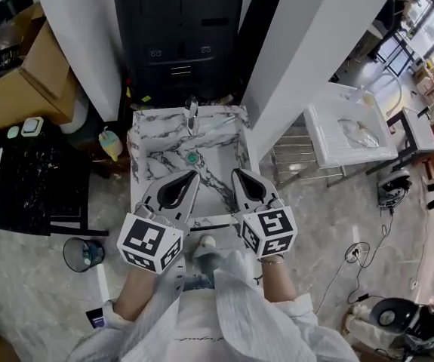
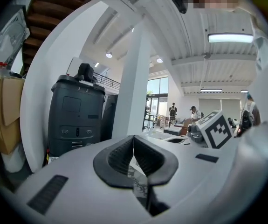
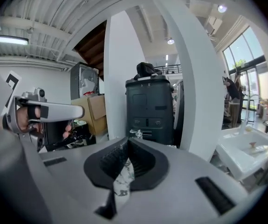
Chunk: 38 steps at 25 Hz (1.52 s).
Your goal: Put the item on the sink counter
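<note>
The left gripper and the right gripper both have their jaws closed tip to tip, holding nothing, side by side above the marble sink counter. A small green round thing lies in its basin, near the tap.

The tabletop is a white slab veined with dark grey, with a square basin sunk into it. A faucet stands at its far rim, and a green drain plug sits mid-basin. The unit stands on a pale marbled floor.
</note>
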{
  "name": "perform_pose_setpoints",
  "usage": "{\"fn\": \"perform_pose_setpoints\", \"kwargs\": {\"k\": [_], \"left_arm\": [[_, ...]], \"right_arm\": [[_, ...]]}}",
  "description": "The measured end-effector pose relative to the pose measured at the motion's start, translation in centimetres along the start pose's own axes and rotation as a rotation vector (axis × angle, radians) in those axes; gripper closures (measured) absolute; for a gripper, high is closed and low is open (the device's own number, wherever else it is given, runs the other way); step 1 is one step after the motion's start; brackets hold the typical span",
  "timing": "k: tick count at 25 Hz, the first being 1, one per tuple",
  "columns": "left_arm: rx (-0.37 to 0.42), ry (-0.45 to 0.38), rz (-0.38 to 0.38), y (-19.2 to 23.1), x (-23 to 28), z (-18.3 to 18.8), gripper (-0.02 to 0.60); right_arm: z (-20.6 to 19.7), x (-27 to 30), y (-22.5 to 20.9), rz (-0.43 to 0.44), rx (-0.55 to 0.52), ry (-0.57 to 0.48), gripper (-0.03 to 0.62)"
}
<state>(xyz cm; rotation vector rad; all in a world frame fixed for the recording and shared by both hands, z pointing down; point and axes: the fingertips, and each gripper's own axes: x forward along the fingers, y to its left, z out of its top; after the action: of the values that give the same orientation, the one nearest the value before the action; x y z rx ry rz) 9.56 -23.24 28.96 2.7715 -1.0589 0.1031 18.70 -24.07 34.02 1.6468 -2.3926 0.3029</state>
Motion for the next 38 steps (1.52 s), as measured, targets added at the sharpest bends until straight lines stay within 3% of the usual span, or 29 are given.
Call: {"fn": "perform_pose_setpoints", "kwargs": {"k": [5, 13, 23, 31, 38], "left_arm": [[-0.021, 0.003, 0.087, 0.7, 1.5, -0.5, 0.565], [-0.048, 0.015, 0.151, 2.3, 3.0, -0.9, 0.565], [-0.062, 0.024, 0.150, 4.4, 4.5, -1.1, 0.565], [-0.090, 0.065, 0.155, 6.0, 5.1, -2.8, 0.565], [-0.122, 0.121, 0.164, 7.6, 5.2, -5.4, 0.565]], "right_arm": [[-0.6, 1.9, -1.8, 0.081, -0.051, 0.043, 0.585], [-0.5, 4.8, -3.4, 0.123, -0.056, 0.064, 0.585], [-0.6, 8.0, -3.5, 0.140, -0.048, 0.075, 0.585], [-0.5, 10.9, -4.5, 0.163, -0.130, 0.102, 0.585], [-3.0, 14.8, -4.6, 0.216, -0.225, 0.187, 0.583]]}}
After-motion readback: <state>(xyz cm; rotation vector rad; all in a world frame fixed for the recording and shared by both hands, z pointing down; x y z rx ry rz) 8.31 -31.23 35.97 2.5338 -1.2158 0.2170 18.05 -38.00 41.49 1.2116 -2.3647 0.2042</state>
